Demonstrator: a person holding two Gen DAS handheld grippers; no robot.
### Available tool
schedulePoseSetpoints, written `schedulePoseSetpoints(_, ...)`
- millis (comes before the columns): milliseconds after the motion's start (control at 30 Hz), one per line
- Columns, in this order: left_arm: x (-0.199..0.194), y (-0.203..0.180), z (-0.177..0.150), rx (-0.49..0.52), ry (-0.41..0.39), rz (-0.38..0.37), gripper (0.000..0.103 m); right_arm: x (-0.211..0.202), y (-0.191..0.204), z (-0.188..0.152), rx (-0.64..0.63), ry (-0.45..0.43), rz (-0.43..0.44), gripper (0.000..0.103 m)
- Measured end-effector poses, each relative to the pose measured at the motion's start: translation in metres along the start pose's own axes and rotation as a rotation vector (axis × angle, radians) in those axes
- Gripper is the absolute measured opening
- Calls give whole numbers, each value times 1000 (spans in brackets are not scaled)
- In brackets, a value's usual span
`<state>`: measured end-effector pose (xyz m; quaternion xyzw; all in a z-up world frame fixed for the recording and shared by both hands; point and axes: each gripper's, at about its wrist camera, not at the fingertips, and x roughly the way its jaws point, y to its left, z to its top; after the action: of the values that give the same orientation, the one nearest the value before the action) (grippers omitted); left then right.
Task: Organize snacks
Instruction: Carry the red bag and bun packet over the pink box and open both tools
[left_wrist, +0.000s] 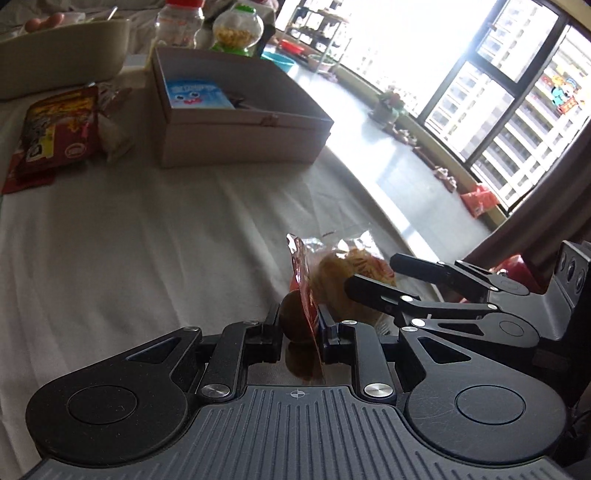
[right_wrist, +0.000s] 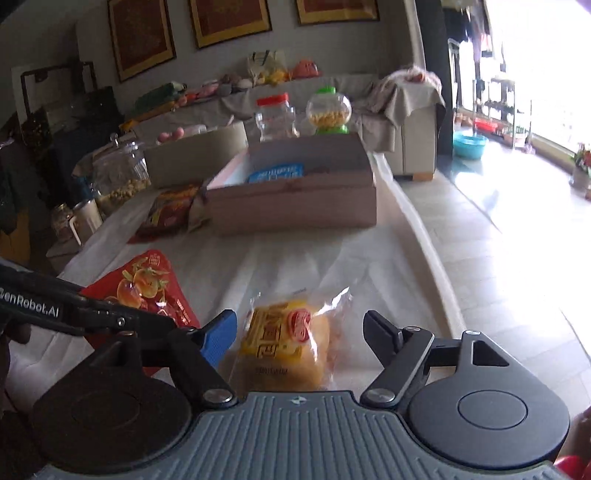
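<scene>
My left gripper is shut on a red snack packet, held edge-on just above the white cloth; the same packet, printed with persimmons, shows in the right wrist view. My right gripper is open around a clear-wrapped yellow cake that lies on the cloth; it also shows in the left wrist view, with the right gripper at it. The open cardboard box holds a blue packet. The box also shows in the left wrist view.
Red snack bags lie left of the box, also in the right wrist view. A beige tub, jars and a candy dispenser stand behind it. A glass jar and a mug are at the left. The table edge drops to the floor on the right.
</scene>
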<state>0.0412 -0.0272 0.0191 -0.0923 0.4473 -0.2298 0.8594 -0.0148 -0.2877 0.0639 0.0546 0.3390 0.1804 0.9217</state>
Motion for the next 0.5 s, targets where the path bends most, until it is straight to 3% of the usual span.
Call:
schedulePoseSetpoints(167, 5, -3, -8, 19, 32, 28, 23, 16, 5, -10, -8, 39, -14, 78)
schedulePoseSetpoints(333, 2, -1, -9, 15, 29, 29, 23, 11, 6, -11, -11, 19, -16, 78)
schedulePoseSetpoints(367, 1, -1, -10, 16, 28, 27, 23, 10, 6, -10, -18, 18, -15, 77)
schedulePoseSetpoints(433, 2, 0, -9, 16, 25, 21, 23, 8, 9, -9, -50, 22, -7, 60)
schedulePoseSetpoints(500, 2, 2, -7, 12, 19, 10, 22, 5, 12, -6, -69, 20, -1, 56)
